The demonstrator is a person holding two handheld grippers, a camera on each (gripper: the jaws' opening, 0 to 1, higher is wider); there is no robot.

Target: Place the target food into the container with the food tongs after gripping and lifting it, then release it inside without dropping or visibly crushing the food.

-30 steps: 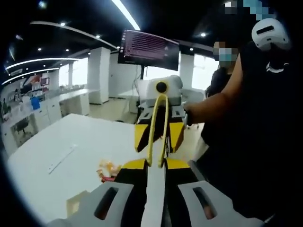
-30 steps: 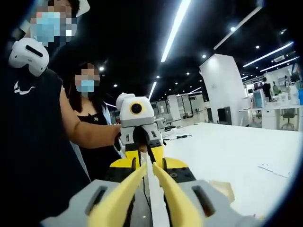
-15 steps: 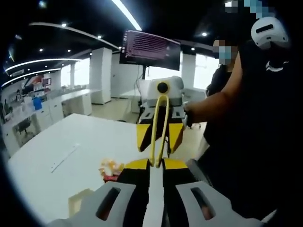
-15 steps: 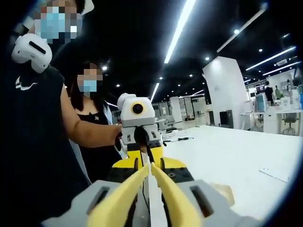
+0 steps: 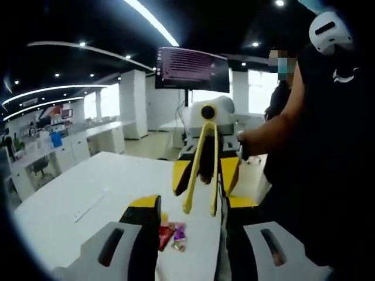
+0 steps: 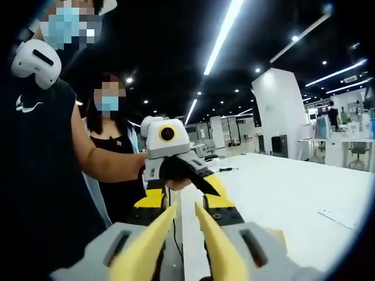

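Observation:
My left gripper stands open, its grey jaws spread wide over the white table. Between them lie small red and pink food pieces. Facing it, my right gripper is shut on yellow food tongs, whose tips hang just above and right of the food. In the right gripper view the tongs' arms run up between my right gripper's own jaws. My left gripper faces them with its black jaws apart.
A tan flat piece lies on the table to the right of my right gripper. A white strip lies on the table's left part. Two people stand close beside the grippers. A dark monitor hangs behind.
My left gripper has gone from shut to open, its jaws now wide apart. The food shows between them, nearer the middle. The right gripper still holds the tongs.

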